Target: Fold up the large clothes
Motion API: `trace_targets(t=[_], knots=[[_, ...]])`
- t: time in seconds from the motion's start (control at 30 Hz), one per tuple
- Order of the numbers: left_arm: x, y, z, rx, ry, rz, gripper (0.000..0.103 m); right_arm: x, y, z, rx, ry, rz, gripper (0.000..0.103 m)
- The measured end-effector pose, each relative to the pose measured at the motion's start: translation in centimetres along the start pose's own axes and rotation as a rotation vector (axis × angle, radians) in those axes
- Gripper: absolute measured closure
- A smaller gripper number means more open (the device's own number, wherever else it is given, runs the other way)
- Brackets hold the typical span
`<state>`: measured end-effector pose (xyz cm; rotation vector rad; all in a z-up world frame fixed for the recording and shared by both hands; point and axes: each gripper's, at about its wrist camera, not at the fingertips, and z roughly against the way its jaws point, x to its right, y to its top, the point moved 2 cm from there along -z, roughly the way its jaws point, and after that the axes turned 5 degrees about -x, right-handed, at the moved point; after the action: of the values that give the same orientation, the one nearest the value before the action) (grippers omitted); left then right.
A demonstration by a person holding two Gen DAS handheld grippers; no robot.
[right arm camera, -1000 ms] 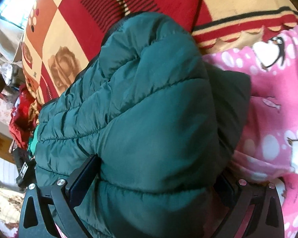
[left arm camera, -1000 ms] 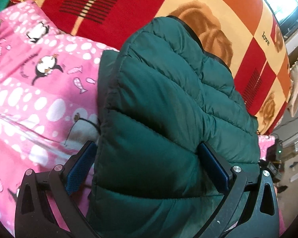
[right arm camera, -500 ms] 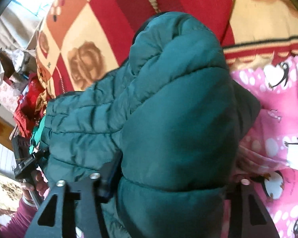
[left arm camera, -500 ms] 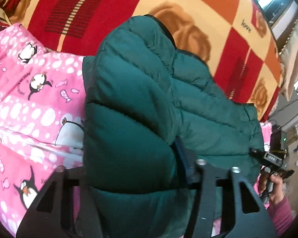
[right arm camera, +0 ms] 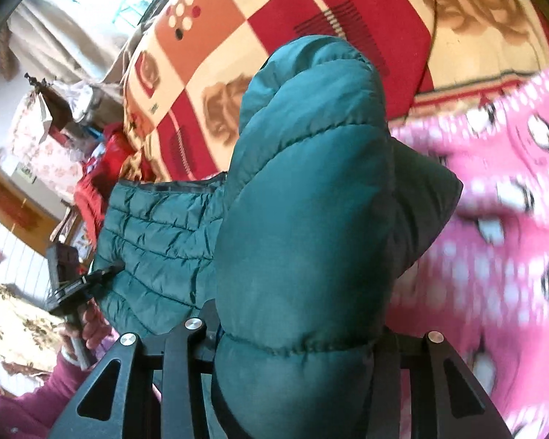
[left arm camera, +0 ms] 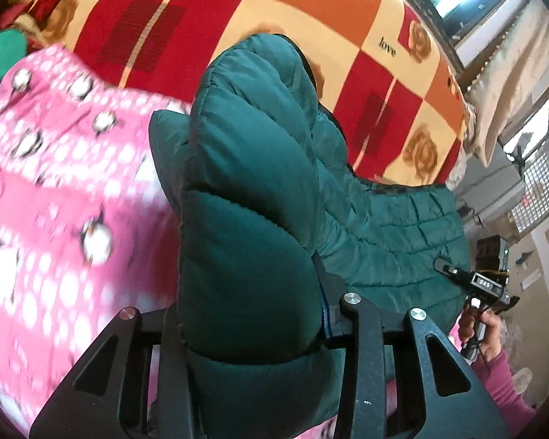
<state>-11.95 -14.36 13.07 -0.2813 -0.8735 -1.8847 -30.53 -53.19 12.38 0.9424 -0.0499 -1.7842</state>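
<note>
Left gripper point(left arm camera: 252, 329) just closed, clamped on jacket point(left arm camera: 249, 190) fold, right gripper point(right arm camera: 296, 333) likewise clamped, pink blanket point(left arm camera: 55, 190) at 9 o'clock.

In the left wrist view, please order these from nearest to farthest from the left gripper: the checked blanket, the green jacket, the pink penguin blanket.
1. Green jacket: clamped in the left gripper.
2. Pink penguin blanket: just left, under the jacket.
3. Checked blanket: beyond both, at the top.
</note>
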Motion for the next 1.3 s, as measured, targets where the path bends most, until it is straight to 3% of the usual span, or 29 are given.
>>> trace_targets(t=[0.1,0.13,0.17,0.23,0.3,0.43,0.53,0.67,0.8,1.07,1.3], knots=[[-0.9,-1.9,-0.3,-0.037,0.057,0.01,0.059,-0.1,-2.8,0.0,-0.021,-0.038,-0.017,0.055],[-1.4,-2.3,-0.8,-0.043,0.083,0.016,0.051,0.2,-3.5,-0.4,-0.025,-0.075,-0.029,0.053],[-2.0,-2.7,-1.4,-0.05,0.111,0.035,0.045,0.5,-3.8,-0.6,-0.024,-0.096,-0.041,0.042],[-2.9,-3.0,-2.3,-0.057,0.146,0.07,0.02,2.0,-4.5,-1.6,-0.018,-0.182,-0.108,0.027],[-3.5,-3.1,-2.5,-0.034,0.17,0.111,0.012,2.7,-4.8,-2.1,-0.012,-0.218,-0.145,0.019],[-2.5,-3.4,-1.4,0.004,0.253,0.099,0.012,1.5,-5.1,-1.2,0.018,-0.308,-0.131,0.019],[-1.1,-3.9,0.3,0.048,0.361,0.059,0.012,-0.7,-4.9,0.5,0.063,-0.448,-0.071,0.019],[0.8,-4.7,2.2,0.113,0.43,0.014,0.012,-3.5,-5.4,3.1,0.137,-0.529,-0.012,0.019],[3.3,-5.3,3.0,0.176,0.506,-0.041,0.012,-6.3,-5.4,3.5,0.176,-0.521,0.003,0.018],[7.4,-6.8,2.1,0.223,0.542,-0.117,0.012,-10.8,-6.9,0.8,0.237,-0.525,0.011,0.015],[9.7,-8.1,1.2,0.25,0.547,-0.166,0.012,-13.5,-8.2,-2.5,0.22,-0.549,0.087,0.014]])
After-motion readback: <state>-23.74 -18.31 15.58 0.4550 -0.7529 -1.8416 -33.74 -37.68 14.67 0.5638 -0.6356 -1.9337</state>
